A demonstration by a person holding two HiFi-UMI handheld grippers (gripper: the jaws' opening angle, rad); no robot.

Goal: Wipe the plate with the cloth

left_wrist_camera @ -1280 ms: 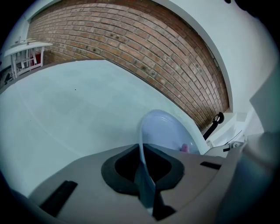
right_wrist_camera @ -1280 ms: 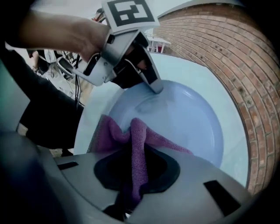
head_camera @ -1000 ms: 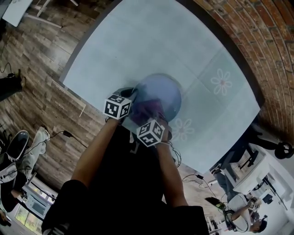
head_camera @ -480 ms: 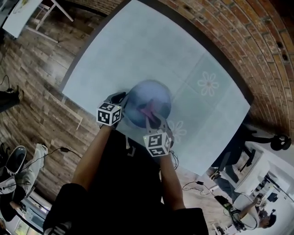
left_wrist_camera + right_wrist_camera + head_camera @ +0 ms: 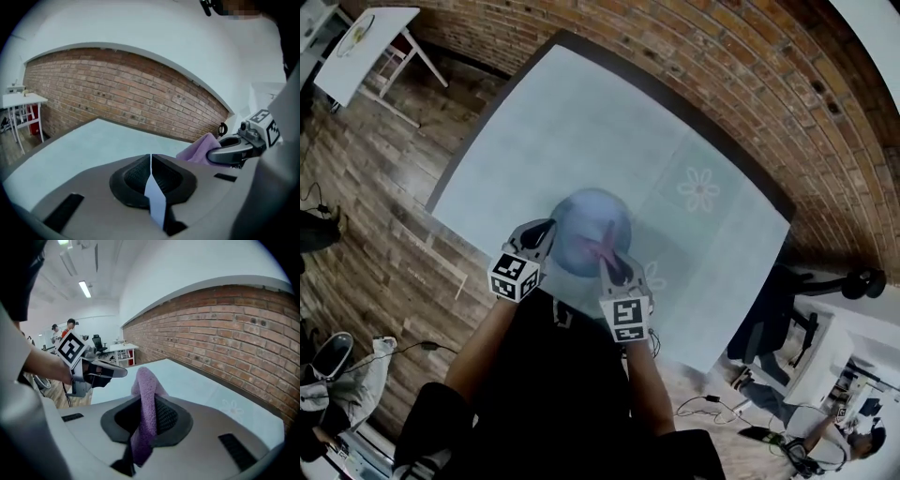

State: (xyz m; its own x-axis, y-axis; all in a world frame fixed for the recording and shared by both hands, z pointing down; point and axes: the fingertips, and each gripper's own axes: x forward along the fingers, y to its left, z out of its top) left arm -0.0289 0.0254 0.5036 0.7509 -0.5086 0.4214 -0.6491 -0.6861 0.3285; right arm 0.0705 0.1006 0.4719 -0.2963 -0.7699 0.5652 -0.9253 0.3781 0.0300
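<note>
The round pale blue plate (image 5: 581, 225) lies on the light table (image 5: 581, 131) in the head view. At the plate's left rim hovers my left gripper (image 5: 546, 228), also (image 5: 151, 157). Its jaws have just been closing and are now shut, with nothing between the pads. My right gripper (image 5: 613, 266) is shut on the purple cloth (image 5: 605, 240), which hangs over the plate's near right part. The right gripper view shows the cloth (image 5: 145, 383) pinched between the pads and sticking up past them, with the left gripper (image 5: 119, 372) to the left. The plate is hidden in both gripper views.
The table carries pale flower prints (image 5: 698, 187) at the right. A brick wall (image 5: 750, 84) runs behind it, with wooden floor (image 5: 375, 206) on the left. A small white table (image 5: 361, 37) stands far left, and a dark chair (image 5: 787, 309) and desks stand at the right.
Both grippers have risen off the plate. The cloth, bunched on the plate before, now hangs as a strip from the right gripper. The left gripper has come away from the rim.
</note>
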